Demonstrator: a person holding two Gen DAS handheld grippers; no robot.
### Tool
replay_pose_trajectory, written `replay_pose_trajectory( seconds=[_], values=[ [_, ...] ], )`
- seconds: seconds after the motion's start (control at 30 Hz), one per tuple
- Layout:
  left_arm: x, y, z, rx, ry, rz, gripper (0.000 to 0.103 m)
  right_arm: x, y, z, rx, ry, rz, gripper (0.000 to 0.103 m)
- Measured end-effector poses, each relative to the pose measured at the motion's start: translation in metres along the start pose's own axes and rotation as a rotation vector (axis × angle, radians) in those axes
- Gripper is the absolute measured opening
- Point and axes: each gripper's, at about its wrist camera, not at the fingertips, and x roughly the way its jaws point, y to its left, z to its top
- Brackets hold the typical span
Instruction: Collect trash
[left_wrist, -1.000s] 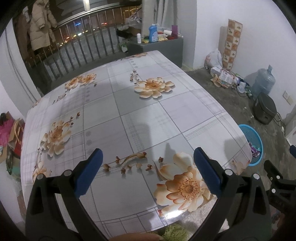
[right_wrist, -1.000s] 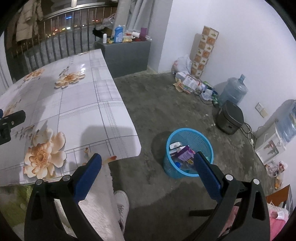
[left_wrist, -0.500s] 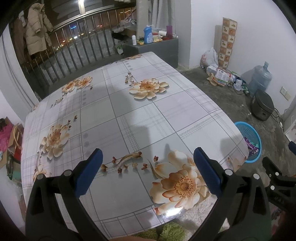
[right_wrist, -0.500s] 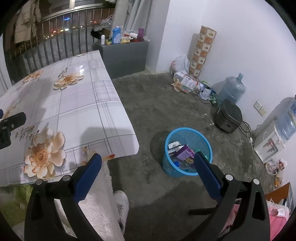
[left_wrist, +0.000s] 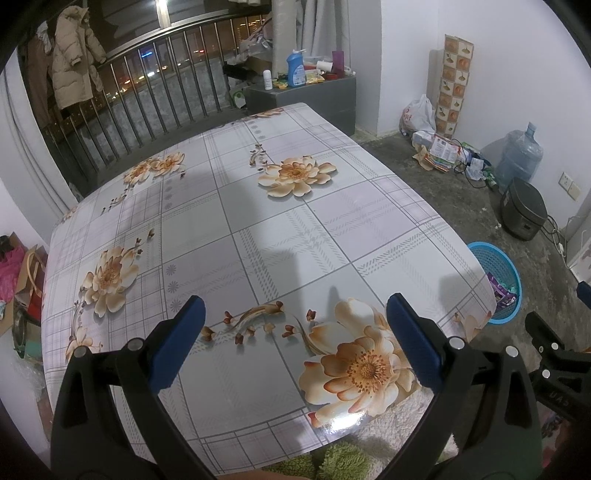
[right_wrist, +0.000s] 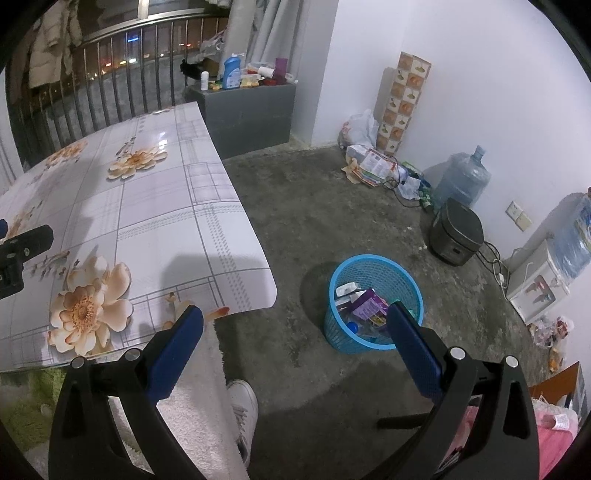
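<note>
Your left tool (left_wrist: 291, 343) hung spread wide and empty over the near edge of the flowered desk (left_wrist: 258, 229). Your right tool (right_wrist: 295, 343) was just as wide, holding nothing, above the floor (right_wrist: 332, 206) past the desk's right edge. Just beyond it stood the blue bin (right_wrist: 373, 273) with trash (right_wrist: 364, 306) inside.

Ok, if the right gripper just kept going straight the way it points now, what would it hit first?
Probably the bare concrete floor just left of the blue trash basket. The right gripper is open and empty, with nothing between its fingers. The basket sits closer to the right finger, so a slight rightward drift might clip its rim; depth is unclear.
</note>
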Motion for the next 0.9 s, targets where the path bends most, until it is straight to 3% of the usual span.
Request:
replay_pose_trajectory(
  seconds=[0.9],
  values=[
    [-0.0003, 0.0058, -0.0012, -0.012, 0.0, 0.006, 0.094, -0.0071, -0.0031, 0.0019, 0.002, -0.008, -0.006, 0.097]
  ],
)
